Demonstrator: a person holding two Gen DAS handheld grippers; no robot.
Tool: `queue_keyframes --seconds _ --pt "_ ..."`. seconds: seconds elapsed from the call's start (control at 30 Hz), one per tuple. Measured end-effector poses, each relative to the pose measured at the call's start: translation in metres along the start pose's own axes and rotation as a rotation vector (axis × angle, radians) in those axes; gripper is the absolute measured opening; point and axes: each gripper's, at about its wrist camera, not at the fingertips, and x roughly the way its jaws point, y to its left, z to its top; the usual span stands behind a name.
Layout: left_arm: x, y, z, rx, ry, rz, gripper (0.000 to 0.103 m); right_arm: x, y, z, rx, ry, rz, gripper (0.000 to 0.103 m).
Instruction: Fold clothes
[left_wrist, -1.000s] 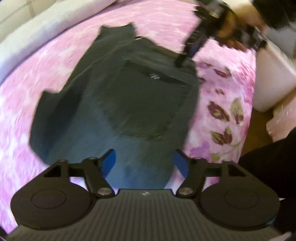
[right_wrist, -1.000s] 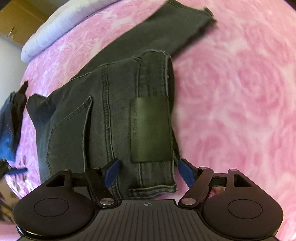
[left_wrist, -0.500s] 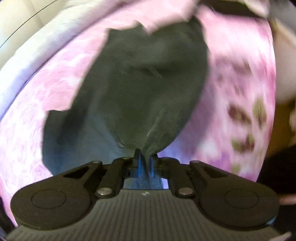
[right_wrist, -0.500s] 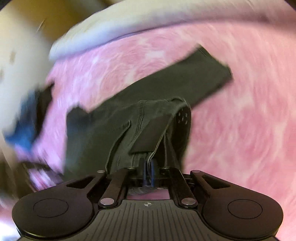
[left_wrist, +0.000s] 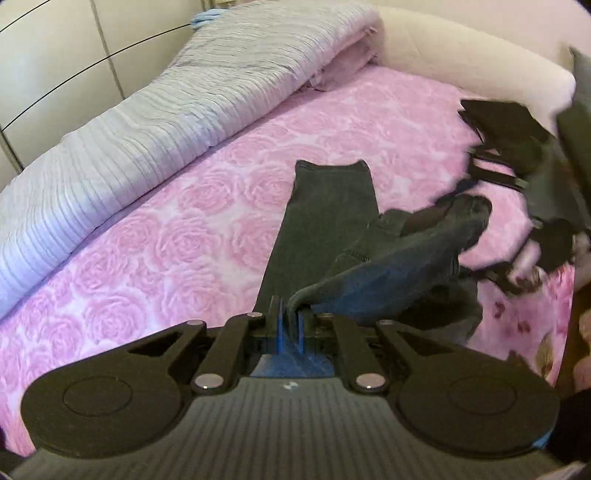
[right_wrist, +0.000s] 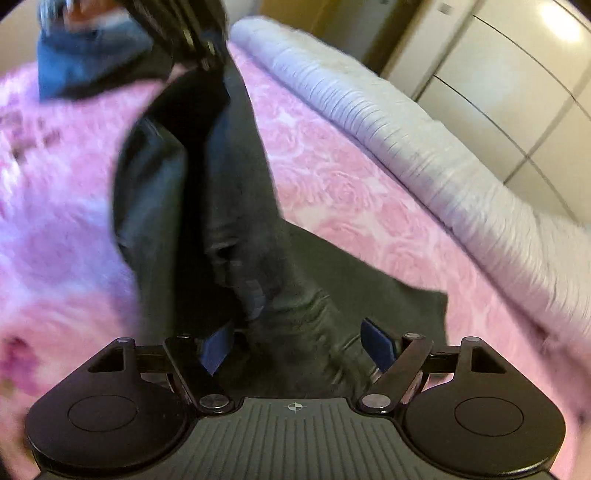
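Note:
Dark grey jeans (left_wrist: 328, 206) lie on the pink rose-patterned bed (left_wrist: 166, 236), one leg stretched flat away from me. My left gripper (left_wrist: 290, 325) is shut on an edge of the jeans, and the upper part (left_wrist: 399, 266) hangs lifted to the right of it. The right gripper (left_wrist: 509, 147) appears blurred at the far right. In the right wrist view my right gripper (right_wrist: 297, 341) is open, its blue pads (right_wrist: 218, 347) on either side of the bunched jeans (right_wrist: 251, 251) without pinching them. The left gripper (right_wrist: 184, 33) shows blurred at the top.
A rolled grey-lilac duvet (left_wrist: 166, 110) runs along the far side of the bed, with pale wardrobe doors (left_wrist: 55, 55) behind it. A cream padded bed end (left_wrist: 461, 62) closes the right. A blue sleeve (right_wrist: 85, 62) is at the top left.
Both grippers closed on the jeans' waist and lifted it toward the legs. The left stays shut on the fabric; the right, shut half a second ago, has opened.

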Motion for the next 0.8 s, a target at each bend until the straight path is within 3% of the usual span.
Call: queue_keyframes --seconds 0.03,0.07,0.1,0.17,0.23,0.33,0.43,0.57,0.6,0.7,0.8 --pt "0.001 -0.002 -0.003 0.007 0.005 0.000 0.007 0.007 0.003 0.004 -0.047 -0.004 -0.016 0.065" --pt "0.001 -0.008 -0.009 0.009 0.011 0.014 0.009 0.014 0.006 0.008 -0.092 -0.008 -0.032 0.019" --pt "0.001 -0.014 -0.015 0.010 0.017 0.031 0.013 0.010 0.001 0.012 -0.085 -0.010 -0.033 0.004" --pt "0.000 -0.025 -0.027 -0.006 0.029 0.068 0.023 0.002 -0.008 0.018 -0.071 -0.014 -0.037 0.004" --pt "-0.002 -0.037 -0.039 -0.041 0.042 0.108 0.050 -0.006 -0.018 0.025 -0.057 -0.019 -0.041 0.001" --pt "-0.006 -0.059 -0.057 -0.077 0.058 0.170 0.064 -0.036 -0.026 0.038 -0.027 -0.047 -0.060 0.001" --pt "-0.005 -0.080 -0.061 -0.092 0.053 0.207 0.065 -0.070 -0.023 0.053 -0.029 -0.085 -0.079 0.001" --pt "-0.018 -0.108 -0.047 -0.006 -0.025 0.265 0.063 -0.106 -0.037 0.065 0.043 -0.103 -0.115 0.001" --pt "-0.022 -0.114 -0.043 0.004 -0.045 0.269 0.058 -0.116 -0.045 0.065 0.078 -0.104 -0.126 0.001" --pt "-0.039 -0.125 -0.031 0.003 -0.102 0.286 0.057 -0.146 -0.068 0.069 0.180 -0.113 -0.156 0.001" --pt "-0.048 -0.131 -0.017 -0.028 -0.152 0.310 0.057 -0.178 -0.079 0.083 0.165 -0.132 -0.183 0.001"
